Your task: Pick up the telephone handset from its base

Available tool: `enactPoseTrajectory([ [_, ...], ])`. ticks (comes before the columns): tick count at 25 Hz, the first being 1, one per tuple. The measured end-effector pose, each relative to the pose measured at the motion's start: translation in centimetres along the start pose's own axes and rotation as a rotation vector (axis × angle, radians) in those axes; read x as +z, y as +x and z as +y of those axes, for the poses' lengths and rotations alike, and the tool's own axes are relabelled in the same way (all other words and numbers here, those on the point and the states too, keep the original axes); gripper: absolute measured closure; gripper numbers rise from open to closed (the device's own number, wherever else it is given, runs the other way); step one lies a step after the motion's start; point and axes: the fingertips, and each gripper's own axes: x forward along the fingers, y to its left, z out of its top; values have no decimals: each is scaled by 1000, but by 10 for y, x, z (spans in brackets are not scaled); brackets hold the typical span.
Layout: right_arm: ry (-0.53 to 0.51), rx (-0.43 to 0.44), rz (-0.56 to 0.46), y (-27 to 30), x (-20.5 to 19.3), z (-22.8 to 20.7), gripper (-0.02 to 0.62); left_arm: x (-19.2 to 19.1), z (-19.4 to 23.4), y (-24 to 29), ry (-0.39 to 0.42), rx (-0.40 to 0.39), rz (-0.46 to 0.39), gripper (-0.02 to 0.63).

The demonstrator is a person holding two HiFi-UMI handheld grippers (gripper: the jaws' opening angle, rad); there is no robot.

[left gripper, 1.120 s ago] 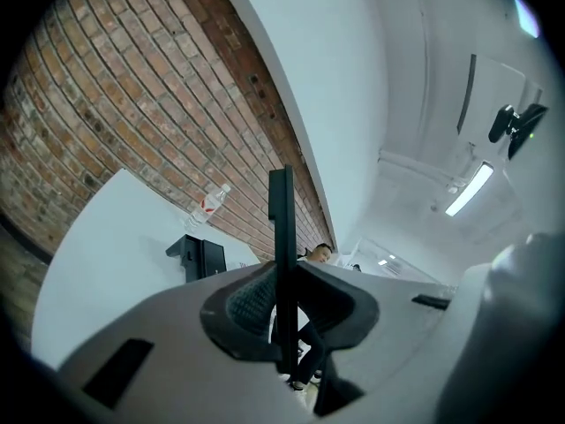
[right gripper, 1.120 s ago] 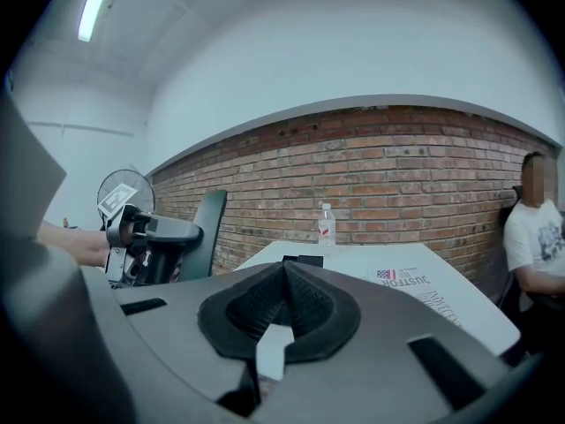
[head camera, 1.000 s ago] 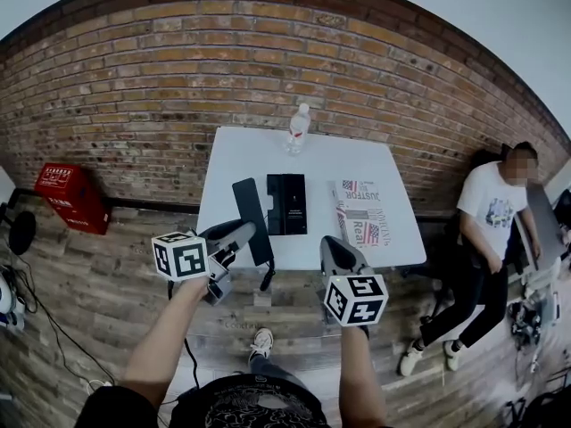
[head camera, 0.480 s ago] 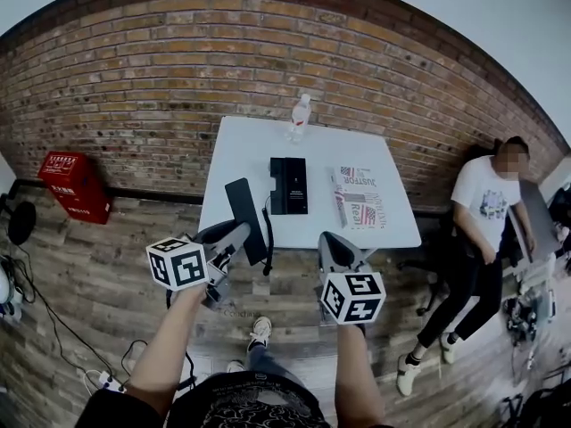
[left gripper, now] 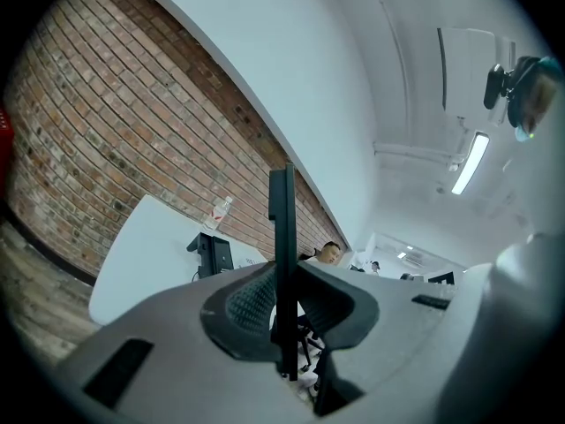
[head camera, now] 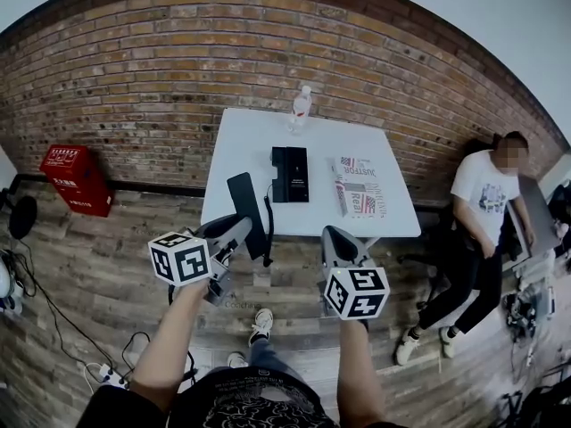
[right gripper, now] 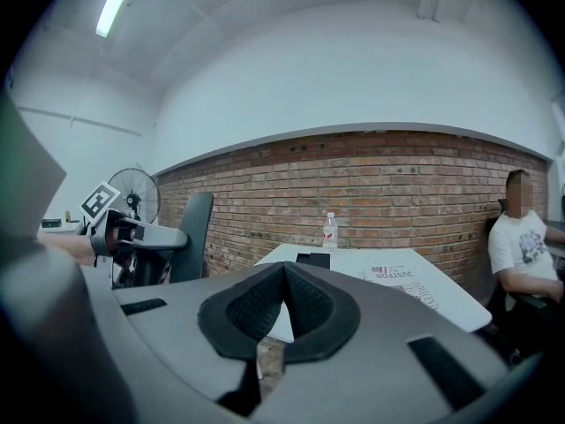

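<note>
My left gripper (head camera: 237, 233) is shut on the black telephone handset (head camera: 244, 202), which it holds in the air over the near edge of the white table (head camera: 243, 148). In the left gripper view the handset (left gripper: 282, 237) shows edge-on, clamped between the pads. Its cord (head camera: 268, 230) hangs down beside it. The black phone base (head camera: 290, 174) lies flat mid-table, apart from the handset. To the right, my right gripper (head camera: 335, 239) hovers off the table's front edge, shut with nothing in it (right gripper: 284, 276).
A water bottle (head camera: 301, 111) stands at the table's far edge by the brick wall. A newspaper (head camera: 359, 188) lies right of the base. A person (head camera: 486, 203) sits at the right. A red box (head camera: 71, 178) is on the floor at the left.
Both grippers have drawn back from the table. The handset went with the left one and now sits farther from the base.
</note>
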Motion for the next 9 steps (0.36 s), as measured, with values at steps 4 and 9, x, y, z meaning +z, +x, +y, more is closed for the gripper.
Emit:
enactPoseTrajectory([
  [4, 0, -4, -6, -4, 1, 0, 597, 0, -3, -1, 3, -6, 2, 532],
  [9, -7, 5, -6, -3, -2, 8, 597, -4, 0, -9, 4, 4, 4, 532],
])
